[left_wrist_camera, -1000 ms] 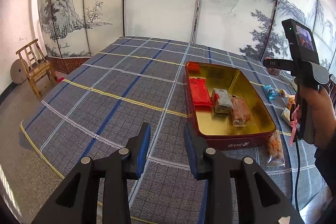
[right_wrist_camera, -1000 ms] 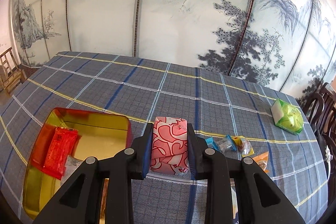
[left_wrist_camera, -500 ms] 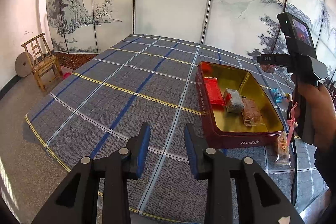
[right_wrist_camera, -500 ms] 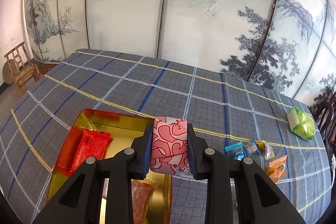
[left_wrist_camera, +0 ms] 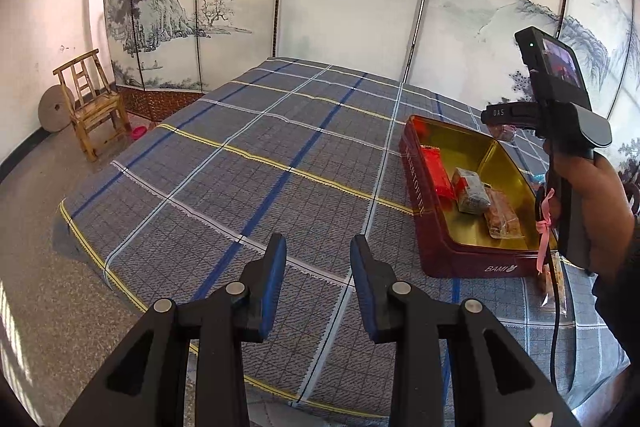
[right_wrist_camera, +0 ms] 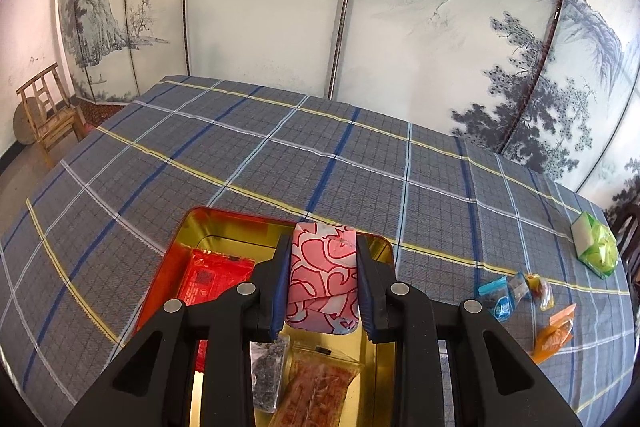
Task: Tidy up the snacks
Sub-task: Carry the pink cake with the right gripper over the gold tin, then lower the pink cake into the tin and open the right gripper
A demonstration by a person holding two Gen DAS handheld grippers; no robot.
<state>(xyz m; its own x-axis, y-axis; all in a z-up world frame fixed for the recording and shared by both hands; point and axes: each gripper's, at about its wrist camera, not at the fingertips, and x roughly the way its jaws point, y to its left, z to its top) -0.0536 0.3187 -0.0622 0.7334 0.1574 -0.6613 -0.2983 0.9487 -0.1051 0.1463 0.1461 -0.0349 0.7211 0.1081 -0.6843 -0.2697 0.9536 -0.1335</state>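
Seen first from the left wrist, the left gripper (left_wrist_camera: 318,259) is held above a worktop (left_wrist_camera: 248,187) covered in blue-grey checked cloth, its blue-padded fingers (left_wrist_camera: 276,275) parted with nothing between them. A red tin (left_wrist_camera: 416,195) with a gold lining lies on the cloth to the right of that gripper. Inside the tin a red packet (left_wrist_camera: 436,173), a dark packet (left_wrist_camera: 470,189) and a clear packet of brownish snack (left_wrist_camera: 502,219) are lined up along its length. At the tin's right side a hand (left_wrist_camera: 592,203) is seen gripping the handle of the right gripper's body, whose fingers are hidden in this view. One more clear packet (left_wrist_camera: 554,285) lies on the cloth just beside the tin's near right corner. A wooden chair (left_wrist_camera: 90,103) stands on the floor, well left of the tin.

Seen next from the right wrist, the right gripper (right_wrist_camera: 322,281) is closed on a pink packet (right_wrist_camera: 322,275) with red swirls, both pads pressed to its sides. The pink packet is held over the tin's far end, clear of its floor. Below it in the tin lie the red, the dark and the brownish packets. Small sweets (right_wrist_camera: 516,293) and an orange packet (right_wrist_camera: 554,333) lie on the cloth right of the tin, and a green packet (right_wrist_camera: 596,245) lies farther right still.
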